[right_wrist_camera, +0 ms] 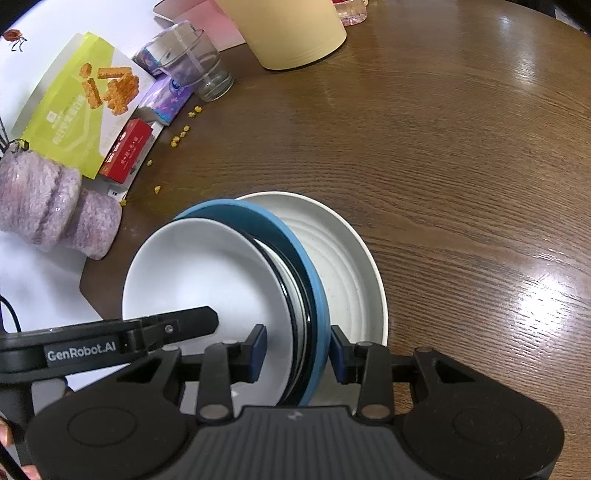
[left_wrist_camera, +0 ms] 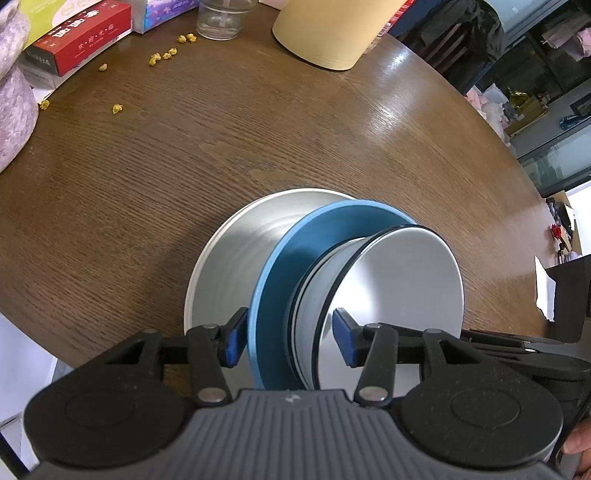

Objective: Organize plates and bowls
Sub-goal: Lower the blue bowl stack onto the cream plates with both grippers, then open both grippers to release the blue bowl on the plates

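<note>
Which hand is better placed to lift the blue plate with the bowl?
Probably right: the right gripper has its fingers close around both rims of blue plate and bowl; the left gripper gapes wider.

Both fisheye cameras are sitting just behind their own jaws, looking steeply down at the wooden table [left_wrist_camera: 258, 122] from close range. The left wrist view is facing the stacked dishes [left_wrist_camera: 295, 266] at lower centre from one side; the right wrist view is facing the same stack [right_wrist_camera: 303, 280] from the opposite side (so the order of rims is mirroring). Both are sharing the beige cylinder [left_wrist_camera: 332, 29] at the top edge and the red box [left_wrist_camera: 79, 37] at upper left
</note>
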`<state>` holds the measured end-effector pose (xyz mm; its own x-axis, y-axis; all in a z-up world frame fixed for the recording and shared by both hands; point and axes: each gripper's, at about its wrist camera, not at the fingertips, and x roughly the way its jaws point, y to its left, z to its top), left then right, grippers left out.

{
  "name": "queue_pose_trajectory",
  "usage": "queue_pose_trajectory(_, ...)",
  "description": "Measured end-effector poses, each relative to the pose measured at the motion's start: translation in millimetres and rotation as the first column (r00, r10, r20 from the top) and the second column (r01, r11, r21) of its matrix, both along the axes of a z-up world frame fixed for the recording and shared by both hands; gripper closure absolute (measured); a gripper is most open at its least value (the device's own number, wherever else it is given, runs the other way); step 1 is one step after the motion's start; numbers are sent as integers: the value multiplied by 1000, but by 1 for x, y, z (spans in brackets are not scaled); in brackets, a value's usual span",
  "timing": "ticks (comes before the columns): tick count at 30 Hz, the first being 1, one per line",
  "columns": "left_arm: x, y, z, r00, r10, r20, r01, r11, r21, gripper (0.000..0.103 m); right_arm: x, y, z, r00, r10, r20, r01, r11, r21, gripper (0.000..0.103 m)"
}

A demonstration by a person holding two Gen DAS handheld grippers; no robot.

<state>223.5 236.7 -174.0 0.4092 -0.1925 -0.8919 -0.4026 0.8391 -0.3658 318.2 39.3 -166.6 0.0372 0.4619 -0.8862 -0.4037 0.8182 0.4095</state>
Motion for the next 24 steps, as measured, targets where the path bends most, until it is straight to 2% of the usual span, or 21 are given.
queue_pose_trajectory(4,-2,-1,3,1000,-5,14,5,1000,6,49,-1,-2,2,1000,-10,7,10,1000,6,66)
queue_pose_trajectory(10,-8,-1,11,999,-5,46,4,1000,19,31,-3,-6,8,999,-22,26,22,1000,11,66)
queue_pose_trajectory(12,-11,-2,15,998,-2,59,0,1000,25,22,-4,-7,11,999,-25,32,25,1000,12,66)
queue_pose_trajectory(21,-27,-2,34,991,5,134,-11,999,47,1,-15,-13,31,996,-35,84,33,999,32,31)
queue_pose_trajectory(22,-29,-1,37,989,4,146,-11,999,46,0,-17,-14,33,995,-43,93,39,999,36,25)
queue_pose_trajectory(24,-34,-1,42,986,-1,168,-7,999,47,0,-20,-19,39,992,-59,107,54,997,48,20)
